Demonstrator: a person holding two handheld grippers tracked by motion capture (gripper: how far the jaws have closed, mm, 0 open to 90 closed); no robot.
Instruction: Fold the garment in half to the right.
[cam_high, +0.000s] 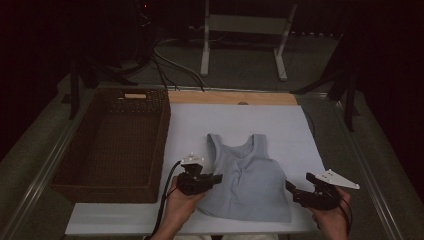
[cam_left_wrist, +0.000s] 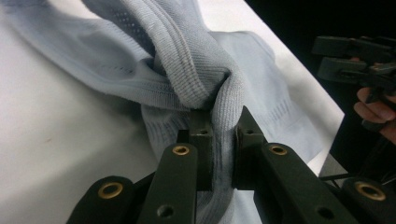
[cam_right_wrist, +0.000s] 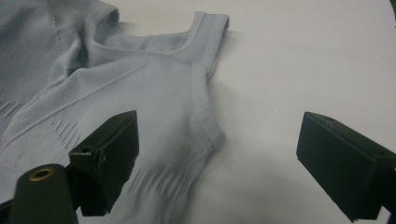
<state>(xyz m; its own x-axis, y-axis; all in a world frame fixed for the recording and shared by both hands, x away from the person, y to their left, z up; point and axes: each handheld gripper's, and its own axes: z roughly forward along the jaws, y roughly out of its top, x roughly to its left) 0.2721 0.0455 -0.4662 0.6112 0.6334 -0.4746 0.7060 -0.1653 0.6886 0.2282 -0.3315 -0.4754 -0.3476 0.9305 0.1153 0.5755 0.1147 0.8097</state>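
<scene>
Your left hand (cam_high: 176, 206) came in from the bottom edge with its palm cupped under the left gripper (cam_high: 216, 178), which pointed toward three o'clock, level with the table. Its jaws were pinched tight on a bunched fold of the pale blue tank top (cam_high: 245, 177); in the left gripper view that fold (cam_left_wrist: 223, 112) ran up from between the pads and the fabric lifted and twisted above them. Your right hand (cam_high: 334, 219) sat at the five o'clock corner of the white mat (cam_high: 190, 125), holding the right gripper (cam_high: 290, 192) angled toward ten o'clock, at the top's lower right edge. Its jaws stood wide and held nothing; in the right gripper view the armhole edge (cam_right_wrist: 205, 116) of the garment lay between them on the mat, untouched by either pad. The tank top lay mostly flat at the middle of the mat, straps toward twelve o'clock, hem toward six. A dark wicker basket (cam_high: 65, 170) stood at nine o'clock, just beside the mat.
</scene>
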